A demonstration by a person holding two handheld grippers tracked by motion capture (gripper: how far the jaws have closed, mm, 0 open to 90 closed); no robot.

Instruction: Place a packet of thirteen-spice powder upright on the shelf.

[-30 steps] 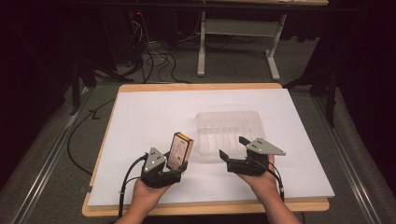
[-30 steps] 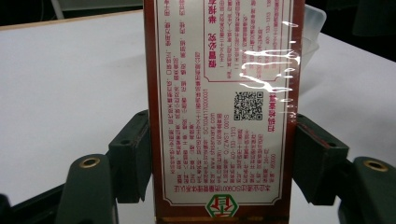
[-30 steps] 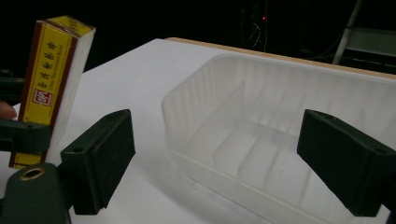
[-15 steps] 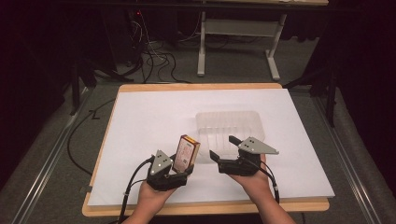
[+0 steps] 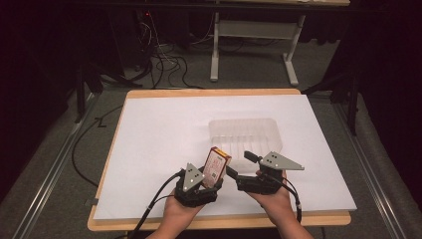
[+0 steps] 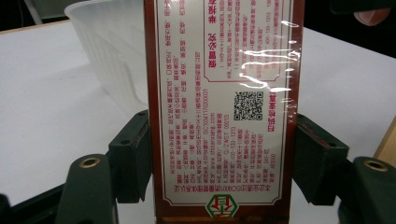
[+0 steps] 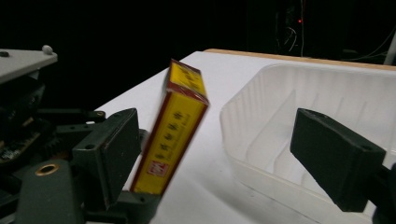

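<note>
A tall red and yellow box point(image 5: 216, 167) with printed text stands tilted in my left gripper point(image 5: 211, 181), which is shut on its lower part. In the left gripper view both pads press the sides of the box point(image 6: 224, 107). My right gripper point(image 5: 243, 166) is just right of it, open; its jaws have just been closing a little with nothing gripped. In the right gripper view the box point(image 7: 175, 126) leans close to the left jaw, and no pad touches it. A clear plastic tray point(image 5: 249, 132) lies behind both grippers, empty.
A white sheet point(image 5: 164, 129) covers a wooden board whose front edge point(image 5: 219, 223) is at the person's hands. The ribbed wall of the tray point(image 7: 327, 93) is close to the right jaw. Cables and desk legs point(image 5: 215, 50) are on the floor beyond the table.
My left gripper has carried the box to the right, closer to the right gripper. The right hand has hardly moved, and its jaws stand slightly narrower.
</note>
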